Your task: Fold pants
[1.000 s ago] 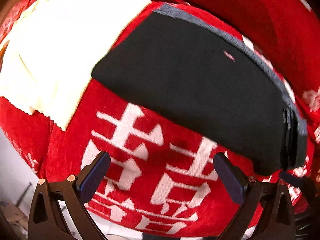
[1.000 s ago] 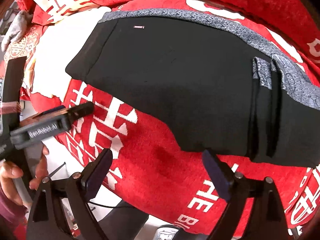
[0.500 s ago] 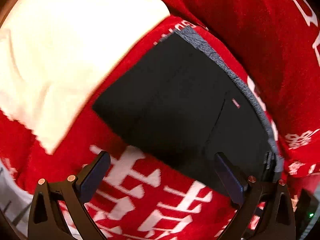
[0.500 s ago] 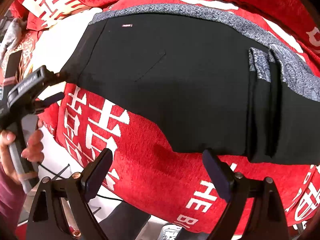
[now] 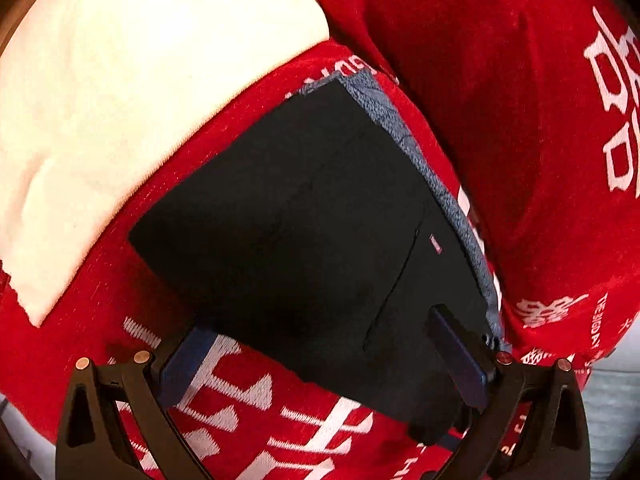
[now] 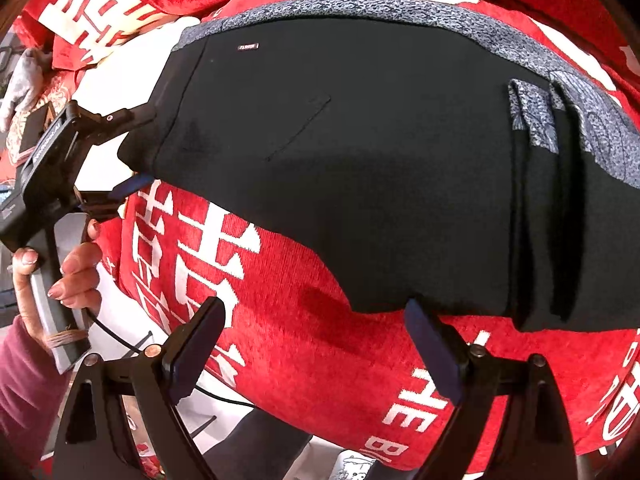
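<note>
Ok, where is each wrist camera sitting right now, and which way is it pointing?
Left wrist: on the left gripper, facing the black pants' end on the red blanket; its open fingers show.
Right wrist: on the right gripper, facing the pants' long side; its open fingers and the person's left hand show.
Shared: pants, blanket, and the left gripper.

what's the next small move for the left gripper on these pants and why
Probably close the left gripper on the end of the black pants. In the right wrist view its jaws are open and straddle that left edge, one finger above the fabric and one below. The right gripper is open, just short of the near edge, gripping nothing.
</note>
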A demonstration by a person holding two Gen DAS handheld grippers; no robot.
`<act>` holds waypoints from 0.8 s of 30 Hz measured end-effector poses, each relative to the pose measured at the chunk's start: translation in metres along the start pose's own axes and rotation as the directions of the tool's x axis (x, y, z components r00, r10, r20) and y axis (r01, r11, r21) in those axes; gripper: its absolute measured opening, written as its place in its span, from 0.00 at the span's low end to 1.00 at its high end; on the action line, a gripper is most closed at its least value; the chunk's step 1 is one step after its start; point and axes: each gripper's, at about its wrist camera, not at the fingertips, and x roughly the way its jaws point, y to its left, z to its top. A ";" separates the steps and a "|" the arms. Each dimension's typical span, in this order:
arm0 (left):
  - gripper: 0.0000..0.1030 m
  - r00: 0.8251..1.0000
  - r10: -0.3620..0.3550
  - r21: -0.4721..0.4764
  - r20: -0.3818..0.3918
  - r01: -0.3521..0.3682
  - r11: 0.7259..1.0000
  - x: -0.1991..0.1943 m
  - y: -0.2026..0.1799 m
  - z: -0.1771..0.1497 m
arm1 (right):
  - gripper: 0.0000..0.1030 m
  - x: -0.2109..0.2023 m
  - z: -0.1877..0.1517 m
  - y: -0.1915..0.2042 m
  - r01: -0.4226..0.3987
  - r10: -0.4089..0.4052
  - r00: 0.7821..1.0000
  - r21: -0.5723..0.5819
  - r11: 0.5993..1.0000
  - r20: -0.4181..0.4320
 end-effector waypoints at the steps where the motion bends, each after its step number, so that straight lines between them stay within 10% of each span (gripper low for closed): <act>1: 1.00 1.000 -0.007 -0.004 0.004 0.007 1.000 0.000 0.001 0.001 | 0.90 0.000 0.000 0.000 0.000 0.000 1.000 0.000 1.000 0.000; 11: 1.00 0.983 -0.181 -0.004 0.020 0.181 0.983 -0.012 -0.010 0.000 | 0.91 0.001 0.001 -0.002 -0.005 0.005 1.000 0.007 1.000 0.001; 18: 0.99 0.995 -0.096 -0.041 -0.005 0.096 0.995 0.014 -0.011 0.013 | 0.91 -0.005 0.007 -0.003 0.006 -0.006 0.999 0.005 1.000 0.042; 20: 0.85 0.999 -0.032 -0.041 0.003 0.032 0.999 0.014 -0.015 0.014 | 0.91 -0.011 0.012 -0.002 0.013 -0.013 0.998 -0.008 1.000 0.061; 22: 0.45 0.997 0.074 0.009 0.021 -0.074 0.997 0.013 -0.022 0.013 | 0.91 -0.020 0.024 -0.003 0.020 -0.018 0.996 -0.020 1.000 0.085; 24: 0.40 0.985 0.166 0.085 0.047 -0.170 0.982 0.013 -0.033 0.011 | 0.91 -0.028 0.036 -0.004 0.027 -0.024 0.994 -0.028 0.999 0.103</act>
